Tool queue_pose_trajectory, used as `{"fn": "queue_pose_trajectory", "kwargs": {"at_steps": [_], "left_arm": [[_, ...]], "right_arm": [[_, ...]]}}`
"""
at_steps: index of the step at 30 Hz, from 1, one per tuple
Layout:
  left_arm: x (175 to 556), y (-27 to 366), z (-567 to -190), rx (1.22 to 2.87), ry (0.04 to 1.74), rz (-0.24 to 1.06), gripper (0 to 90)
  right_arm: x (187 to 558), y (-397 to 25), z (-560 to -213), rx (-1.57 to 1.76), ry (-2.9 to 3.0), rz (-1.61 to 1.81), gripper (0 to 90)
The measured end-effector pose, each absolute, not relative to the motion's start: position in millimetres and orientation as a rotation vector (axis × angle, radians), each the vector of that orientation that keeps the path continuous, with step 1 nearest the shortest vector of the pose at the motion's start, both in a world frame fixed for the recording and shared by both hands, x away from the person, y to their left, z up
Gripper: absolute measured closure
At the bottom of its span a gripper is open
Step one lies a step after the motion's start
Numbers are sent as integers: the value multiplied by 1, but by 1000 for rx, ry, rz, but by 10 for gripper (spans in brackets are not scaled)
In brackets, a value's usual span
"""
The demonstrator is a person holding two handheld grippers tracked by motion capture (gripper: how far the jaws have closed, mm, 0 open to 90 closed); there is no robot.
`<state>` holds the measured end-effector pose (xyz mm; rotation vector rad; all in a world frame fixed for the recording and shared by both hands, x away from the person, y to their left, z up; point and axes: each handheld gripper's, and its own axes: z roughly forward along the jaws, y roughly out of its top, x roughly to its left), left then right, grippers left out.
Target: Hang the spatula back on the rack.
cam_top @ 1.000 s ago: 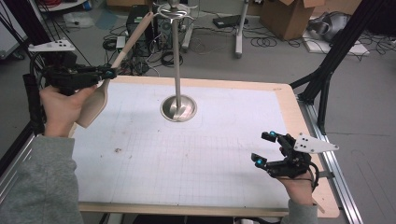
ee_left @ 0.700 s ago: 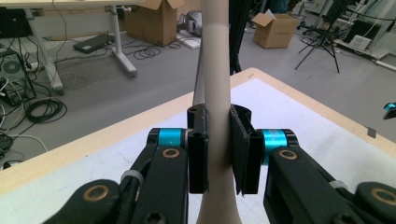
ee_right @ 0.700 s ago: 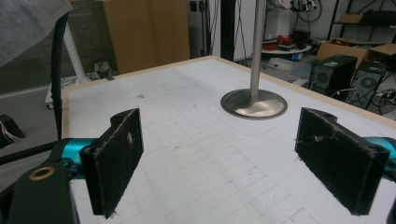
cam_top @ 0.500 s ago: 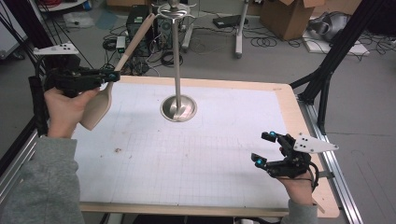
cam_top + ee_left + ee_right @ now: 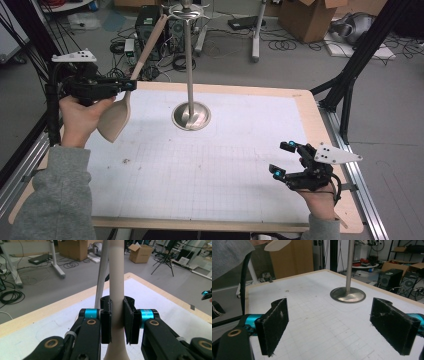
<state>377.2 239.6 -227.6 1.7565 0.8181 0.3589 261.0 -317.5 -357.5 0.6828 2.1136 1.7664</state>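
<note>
Spatula [image 5: 116, 116] hangs off the counter's [image 5: 210, 175] left edge, its handle pinched in our left claw [image 5: 117, 322], top end near the stand's [image 5: 190, 60] crown. We judge hanging comes next — lift and hook. Right claw [image 5: 290, 160] rests agape, empty.

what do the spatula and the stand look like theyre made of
Spatula: probably wood, pale beige and matte with no shine, though smooth plastic can't be ruled out. The left gripper has its jaws shut on the handle.
Stand: metal, likely polished steel; its round base and thin pole are silvery and mirror the surroundings.
</note>
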Motion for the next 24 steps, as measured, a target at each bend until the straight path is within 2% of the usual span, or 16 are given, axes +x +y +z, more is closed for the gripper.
{"fn": "queue_pose_trajectory", "kwargs": {"at_steps": [24], "left_arm": [[398, 213, -248, 1820, 822, 367, 779]], "right_arm": [[261, -319, -358, 673, 2111, 1767, 143]]}}
